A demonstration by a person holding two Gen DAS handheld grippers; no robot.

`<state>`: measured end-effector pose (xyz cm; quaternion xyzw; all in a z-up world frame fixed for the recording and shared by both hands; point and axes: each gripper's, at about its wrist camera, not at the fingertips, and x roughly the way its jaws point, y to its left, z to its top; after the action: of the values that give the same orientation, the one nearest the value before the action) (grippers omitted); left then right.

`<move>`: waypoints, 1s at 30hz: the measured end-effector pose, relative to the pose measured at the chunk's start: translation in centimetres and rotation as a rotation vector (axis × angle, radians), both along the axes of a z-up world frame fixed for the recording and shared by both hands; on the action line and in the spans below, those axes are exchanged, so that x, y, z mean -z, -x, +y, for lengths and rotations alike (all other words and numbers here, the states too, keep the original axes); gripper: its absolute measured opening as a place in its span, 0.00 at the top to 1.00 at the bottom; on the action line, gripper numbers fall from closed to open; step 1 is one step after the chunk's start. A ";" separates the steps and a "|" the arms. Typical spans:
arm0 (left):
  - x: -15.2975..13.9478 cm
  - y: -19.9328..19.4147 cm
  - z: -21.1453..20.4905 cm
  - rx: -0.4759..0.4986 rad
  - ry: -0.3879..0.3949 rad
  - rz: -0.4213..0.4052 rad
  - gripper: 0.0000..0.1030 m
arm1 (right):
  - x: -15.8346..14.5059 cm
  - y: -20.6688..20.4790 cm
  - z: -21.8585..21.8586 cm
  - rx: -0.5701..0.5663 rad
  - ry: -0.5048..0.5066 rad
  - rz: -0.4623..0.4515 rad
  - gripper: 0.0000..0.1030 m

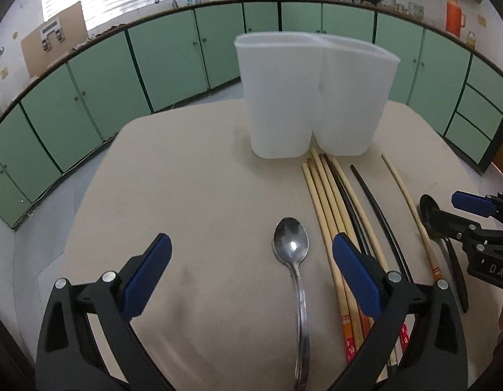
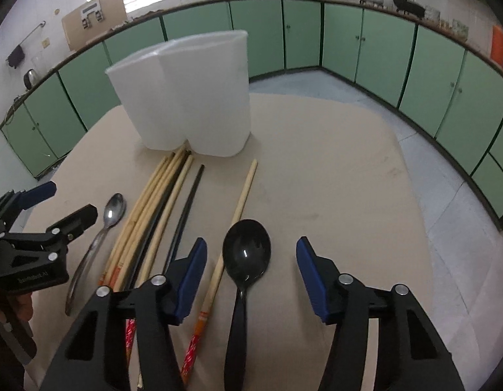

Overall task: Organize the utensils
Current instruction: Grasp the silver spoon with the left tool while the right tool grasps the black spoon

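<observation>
While both sets of jaws stand spread and empty, the left gripper straddles the metal spoon lying flat on the desk, and the right gripper frames the black spoon beside the loose chopsticks. Both spoons look stiff, light and probably slick, so the narrow handle just behind the bowl seems the safest hold. Each must then be tipped upright into the white two-compartment holder standing beyond the chopstick tips.
</observation>
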<state>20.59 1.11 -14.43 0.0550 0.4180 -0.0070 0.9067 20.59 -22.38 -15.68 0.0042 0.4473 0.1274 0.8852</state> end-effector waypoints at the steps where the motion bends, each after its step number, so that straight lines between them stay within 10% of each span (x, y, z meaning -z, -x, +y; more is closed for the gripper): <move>1: 0.3 -0.2 -0.1 0.001 -0.002 0.004 0.08 | 0.1 -0.2 0.0 -0.002 -0.005 0.004 0.47; 21: 1.9 -1.4 -1.1 0.003 0.028 0.069 0.20 | 0.6 -1.6 -1.4 0.020 0.019 0.024 0.67; 30: 2.0 -2.4 -1.4 0.010 0.081 0.090 0.48 | 1.0 -2.5 -1.8 0.045 0.022 0.042 0.65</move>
<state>23.03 -0.27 -16.46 0.0201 0.4575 -0.0306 0.8885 23.06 -24.16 -16.66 0.0072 0.4672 0.1026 0.8782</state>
